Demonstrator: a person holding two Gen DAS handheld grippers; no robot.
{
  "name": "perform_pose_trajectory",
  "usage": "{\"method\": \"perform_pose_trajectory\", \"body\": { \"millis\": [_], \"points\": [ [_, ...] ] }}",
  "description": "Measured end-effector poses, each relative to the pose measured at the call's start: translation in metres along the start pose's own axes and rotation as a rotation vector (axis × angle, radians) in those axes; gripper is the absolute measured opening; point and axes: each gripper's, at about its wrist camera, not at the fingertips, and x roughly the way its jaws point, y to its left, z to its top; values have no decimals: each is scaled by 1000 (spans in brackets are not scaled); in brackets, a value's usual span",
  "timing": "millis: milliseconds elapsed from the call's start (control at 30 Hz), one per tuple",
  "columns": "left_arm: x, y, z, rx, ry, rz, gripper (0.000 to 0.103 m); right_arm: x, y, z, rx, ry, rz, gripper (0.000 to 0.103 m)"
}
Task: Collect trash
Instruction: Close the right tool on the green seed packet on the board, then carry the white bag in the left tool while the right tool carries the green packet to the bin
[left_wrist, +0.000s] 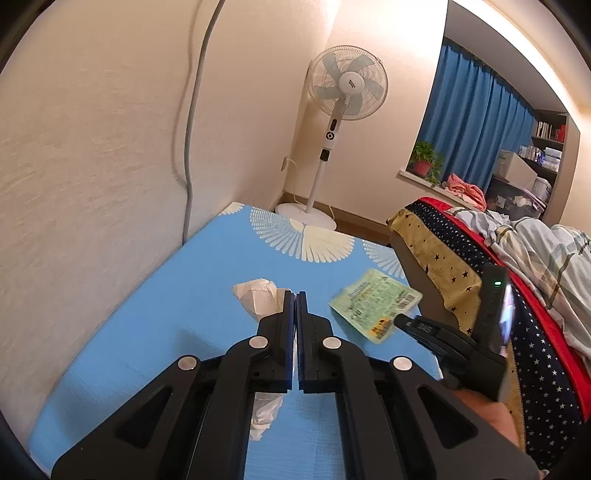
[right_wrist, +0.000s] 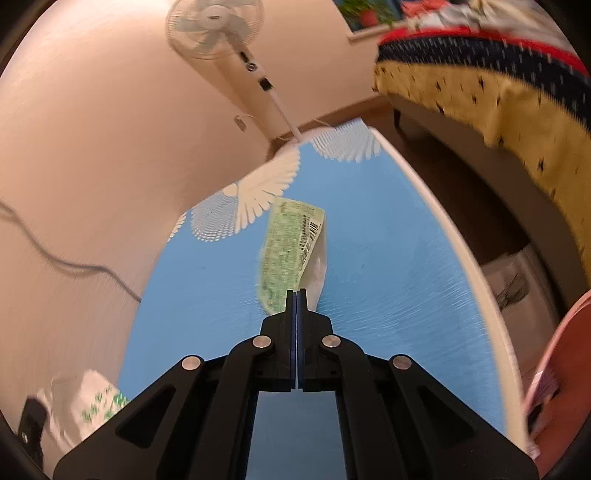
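Note:
My left gripper (left_wrist: 296, 295) is shut on a crumpled white tissue (left_wrist: 258, 300), which sticks out past the fingers and hangs below them above the blue table (left_wrist: 166, 314). My right gripper (right_wrist: 296, 293) is shut on the edge of a green printed wrapper (right_wrist: 291, 251) and holds it just over the table (right_wrist: 388, 288). In the left wrist view the wrapper (left_wrist: 375, 301) and the right gripper (left_wrist: 402, 321) show to the right. The left gripper with its tissue (right_wrist: 92, 406) shows blurred at the lower left of the right wrist view.
A wall runs along the table's left side with a grey cable (left_wrist: 190, 147). A standing fan (left_wrist: 345, 88) stands beyond the far end. A bed with star-print covers (left_wrist: 480, 266) lies close on the right. A white bag (right_wrist: 513, 288) sits on the floor under the bed.

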Motion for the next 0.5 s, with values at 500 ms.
{"method": "perform_pose_trajectory", "body": {
  "millis": [500],
  "points": [
    [-21,-27,-2,58,-5,-20,1,-119,-7,-7,-186,-19,-110,0]
  ]
}}
